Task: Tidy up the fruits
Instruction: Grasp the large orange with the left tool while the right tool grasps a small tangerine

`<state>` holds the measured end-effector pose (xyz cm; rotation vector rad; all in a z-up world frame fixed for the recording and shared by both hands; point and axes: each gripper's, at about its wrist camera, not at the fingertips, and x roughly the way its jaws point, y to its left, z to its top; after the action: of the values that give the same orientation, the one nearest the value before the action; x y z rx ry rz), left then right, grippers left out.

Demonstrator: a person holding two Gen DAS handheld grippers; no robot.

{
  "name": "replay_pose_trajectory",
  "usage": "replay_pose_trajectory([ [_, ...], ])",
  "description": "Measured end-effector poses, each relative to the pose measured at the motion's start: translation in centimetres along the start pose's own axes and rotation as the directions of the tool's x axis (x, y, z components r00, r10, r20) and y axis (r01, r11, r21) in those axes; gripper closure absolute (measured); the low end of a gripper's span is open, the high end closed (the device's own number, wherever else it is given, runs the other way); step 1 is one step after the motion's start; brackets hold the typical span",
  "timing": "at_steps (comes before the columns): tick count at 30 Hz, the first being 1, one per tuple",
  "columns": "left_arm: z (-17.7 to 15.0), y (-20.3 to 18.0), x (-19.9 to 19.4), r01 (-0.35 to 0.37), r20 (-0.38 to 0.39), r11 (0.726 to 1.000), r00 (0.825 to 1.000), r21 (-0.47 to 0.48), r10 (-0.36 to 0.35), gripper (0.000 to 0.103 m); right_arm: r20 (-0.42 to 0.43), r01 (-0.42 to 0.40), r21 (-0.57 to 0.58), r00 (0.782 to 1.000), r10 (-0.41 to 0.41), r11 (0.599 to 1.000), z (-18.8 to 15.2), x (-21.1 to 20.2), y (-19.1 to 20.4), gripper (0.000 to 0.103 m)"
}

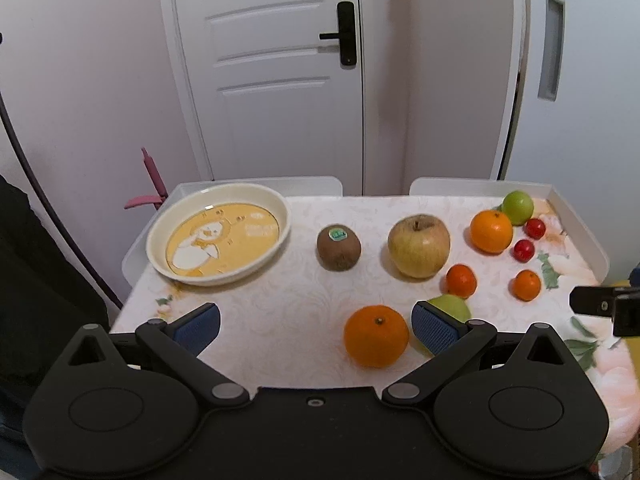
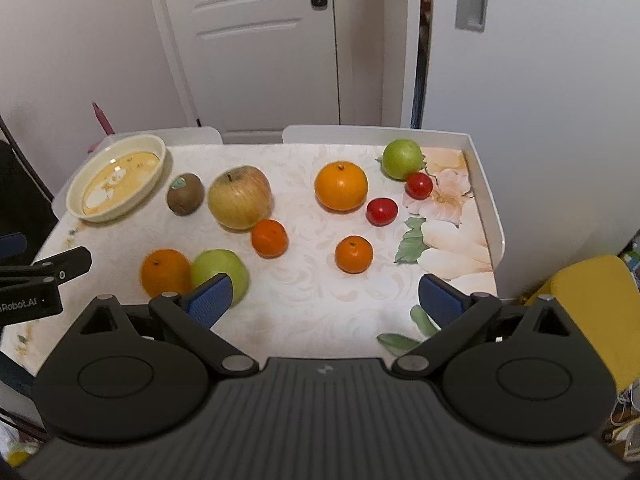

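A cream plate (image 1: pixel 160 236) (image 2: pixel 76 200) with a yellow picture stands empty at the table's far left. Loose on the table lie a kiwi (image 1: pixel 339 247) (image 2: pixel 185 194), a large yellowish apple (image 1: pixel 419 245) (image 2: pixel 240 197), two oranges (image 1: pixel 376 336) (image 1: pixel 491 231), two small mandarins (image 2: pixel 269 238) (image 2: pixel 354 254), two green fruits (image 2: pixel 222 272) (image 2: pixel 402 159) and two small red fruits (image 2: pixel 381 211) (image 2: pixel 419 185). My left gripper (image 1: pixel 316 328) is open and empty above the near edge, the near orange between its fingers' line. My right gripper (image 2: pixel 326 298) is open and empty over the near right.
The table (image 2: pixel 304 320) has a flowered cloth and a low white raised rim (image 2: pixel 486 184) at the back and right. A white door and walls stand behind. A yellow chair (image 2: pixel 592 300) is at the right. The left gripper's side (image 2: pixel 44 276) shows at the right wrist view's left edge.
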<state>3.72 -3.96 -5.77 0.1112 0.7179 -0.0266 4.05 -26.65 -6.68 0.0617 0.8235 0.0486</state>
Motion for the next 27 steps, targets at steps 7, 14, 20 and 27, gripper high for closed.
replay_pose_trajectory([
  [7, -2.4, -1.6, 4.1, -0.004, -0.03, 1.0, 1.0, 0.028, 0.005, 0.002, -0.016, -0.011, -0.021, 1.0, 0.011, 1.0, -1.1, 4.5, -2.0, 0.0],
  [14, -4.0, -3.0, 7.3, 0.012, -0.04, 0.997, 0.999, 0.074, -0.009, 0.009, -0.026, -0.012, -0.035, 1.0, 0.011, 0.999, -2.0, 7.9, -2.9, 0.0],
  [20, -4.3, -4.0, 9.1, 0.038, -0.034, 0.993, 0.999, 0.109, -0.034, 0.017, -0.025, -0.018, -0.046, 1.0, 0.016, 0.999, -1.8, 9.5, -2.6, 0.002],
  [27, -4.3, -4.6, 10.0, 0.084, -0.039, 0.988, 0.996, 0.127, -0.08, 0.038, -0.014, -0.02, -0.057, 1.0, 0.019, 0.998, -1.3, 10.8, -2.4, 0.008],
])
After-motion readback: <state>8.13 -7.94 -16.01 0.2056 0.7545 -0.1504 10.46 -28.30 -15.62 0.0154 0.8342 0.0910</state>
